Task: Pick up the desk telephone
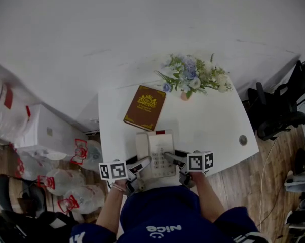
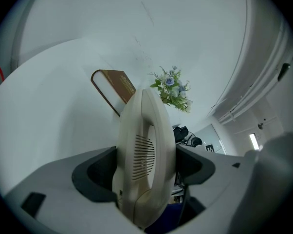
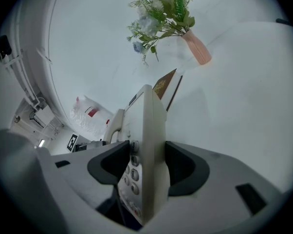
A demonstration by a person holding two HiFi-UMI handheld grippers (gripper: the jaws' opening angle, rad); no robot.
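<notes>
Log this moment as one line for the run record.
stage: grasping | left tool: shut on handset | right tool: shut on desk telephone, keypad edge | phone: at white table near edge, lift unclear

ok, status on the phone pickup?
Left gripper shut on desk telephone, handset side; right gripper shut on its keypad edge. Telephone at white table's near edge. Brown book close behind; nothing on top.

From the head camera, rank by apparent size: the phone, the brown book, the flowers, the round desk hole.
1. The flowers, widest spread.
2. The desk telephone and brown book: too alike to rank.
3. The round desk hole, clearly smallest.
</notes>
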